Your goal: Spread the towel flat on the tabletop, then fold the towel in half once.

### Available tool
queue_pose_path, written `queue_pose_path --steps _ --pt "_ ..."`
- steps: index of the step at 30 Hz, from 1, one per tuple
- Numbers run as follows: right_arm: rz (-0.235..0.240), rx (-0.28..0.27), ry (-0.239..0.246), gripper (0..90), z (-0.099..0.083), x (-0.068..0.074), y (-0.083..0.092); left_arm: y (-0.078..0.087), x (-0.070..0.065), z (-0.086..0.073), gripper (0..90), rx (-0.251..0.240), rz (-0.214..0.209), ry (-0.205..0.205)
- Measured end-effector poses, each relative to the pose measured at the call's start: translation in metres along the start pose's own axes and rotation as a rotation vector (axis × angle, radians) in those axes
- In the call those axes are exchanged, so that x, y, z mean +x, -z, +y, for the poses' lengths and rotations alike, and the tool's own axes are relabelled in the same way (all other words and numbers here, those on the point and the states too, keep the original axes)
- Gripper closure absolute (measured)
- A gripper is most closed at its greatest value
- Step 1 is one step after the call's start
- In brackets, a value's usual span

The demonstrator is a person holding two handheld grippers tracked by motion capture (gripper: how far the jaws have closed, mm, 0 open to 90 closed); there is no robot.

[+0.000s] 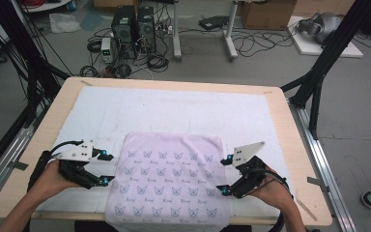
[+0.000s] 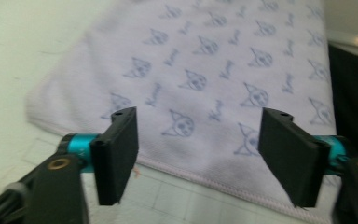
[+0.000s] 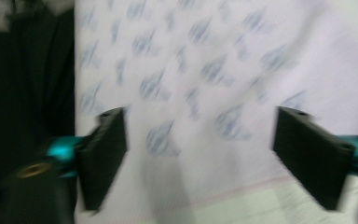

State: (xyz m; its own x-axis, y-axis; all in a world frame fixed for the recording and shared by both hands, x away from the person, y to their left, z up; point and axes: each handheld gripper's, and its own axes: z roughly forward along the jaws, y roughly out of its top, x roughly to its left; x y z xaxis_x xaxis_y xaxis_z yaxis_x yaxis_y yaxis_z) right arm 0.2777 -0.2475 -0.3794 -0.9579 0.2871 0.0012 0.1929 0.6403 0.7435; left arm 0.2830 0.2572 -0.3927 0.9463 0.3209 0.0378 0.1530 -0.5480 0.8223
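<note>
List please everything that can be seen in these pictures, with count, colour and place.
towel: one, pale pink with blue cat-face print, flat at the near middle of the table, near edge hanging over.
white mat: one, under the towel, covers most of the table.
table: one, light wood.
computer towers: two, black, on the floor beyond the table.
cardboard box: one, brown, far floor.
cables: many, black, on the floor.
left claw: one, black with teal, open, beside the towel's left edge.
right claw: one, black with teal, open, over the towel's right edge.
</note>
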Motion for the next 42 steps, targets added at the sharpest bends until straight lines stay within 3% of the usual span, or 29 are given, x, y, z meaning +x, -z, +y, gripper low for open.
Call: queue_pose_path --steps 1,4,6,9,13,18,30,42 --pt "-0.031 -0.054 -0.014 1.7 -0.001 -0.001 0.004 0.003 0.0 -0.002 16.3 -0.024 0.023 0.01" --pt "-0.142 -0.199 -0.048 0.6 -0.005 -0.004 0.016 0.012 -0.001 -0.008 1.9 -0.13 0.088 0.041" --pt "-0.197 -0.294 -0.08 0.6 -0.01 -0.007 0.024 0.02 0.001 -0.013 1.7 -0.206 0.087 0.074" --pt "-0.254 -0.407 -0.112 0.6 -0.02 -0.008 0.033 0.032 0.004 -0.019 1.7 -0.322 0.128 0.117" --pt "-0.31 -0.481 -0.108 0.6 -0.03 -0.008 0.04 0.039 0.007 -0.025 1.7 -0.378 0.161 0.152" --pt "-0.331 -0.502 -0.106 0.6 -0.04 -0.004 0.04 0.038 0.006 -0.032 1.7 -0.41 0.191 0.151" --pt "-0.334 -0.518 -0.125 0.6 -0.046 -0.004 0.041 0.038 0.005 -0.038 1.7 -0.43 0.202 0.151" --pt "-0.338 -0.509 -0.13 0.6 -0.047 -0.004 0.044 0.036 0.007 -0.032 1.8 -0.4 0.192 0.126"
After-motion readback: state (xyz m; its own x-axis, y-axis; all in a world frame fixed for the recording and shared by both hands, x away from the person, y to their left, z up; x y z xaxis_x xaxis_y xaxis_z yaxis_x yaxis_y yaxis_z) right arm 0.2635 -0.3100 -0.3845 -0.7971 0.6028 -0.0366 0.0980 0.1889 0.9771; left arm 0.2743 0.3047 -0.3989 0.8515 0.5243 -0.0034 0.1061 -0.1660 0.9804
